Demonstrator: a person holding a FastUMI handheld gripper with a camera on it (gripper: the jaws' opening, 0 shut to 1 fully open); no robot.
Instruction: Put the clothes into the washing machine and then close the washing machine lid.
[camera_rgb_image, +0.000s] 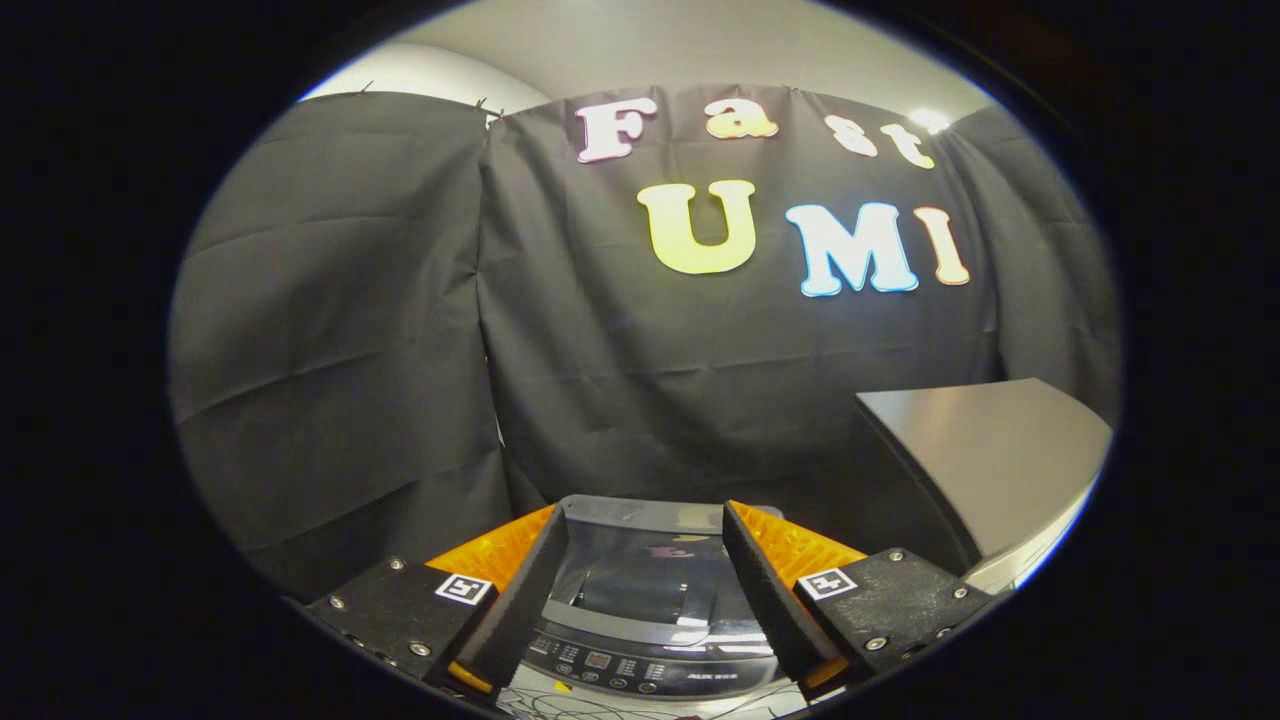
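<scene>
1. Washing machine (650, 600): it sits between and just beyond the two fingers of the tongs (645, 530), low ahead of them, seen from above and from its front side.
2. The tongs are spread wide, the fingers well apart and holding nothing (the machine's top shows plainly in the gap between them).
3. The machine is dark grey with a glossy top; its lid (645, 560) lies flat and shut, with a see-through window that mirrors the light.
4. Its control panel (620, 668), a curved strip with small buttons and a display, runs across the near edge, closest to the tongs.
5. The machine faces the tongs front-on: panel near, the back edge of the lid towards the black cloth wall (620, 380) beyond it.
6. The tongs are held about level, tipped slightly down, pointing across the machine at the wall.
7. To the right of the machine, beyond the right finger, stands a grey desk (990, 450) with a bare flat top.
</scene>
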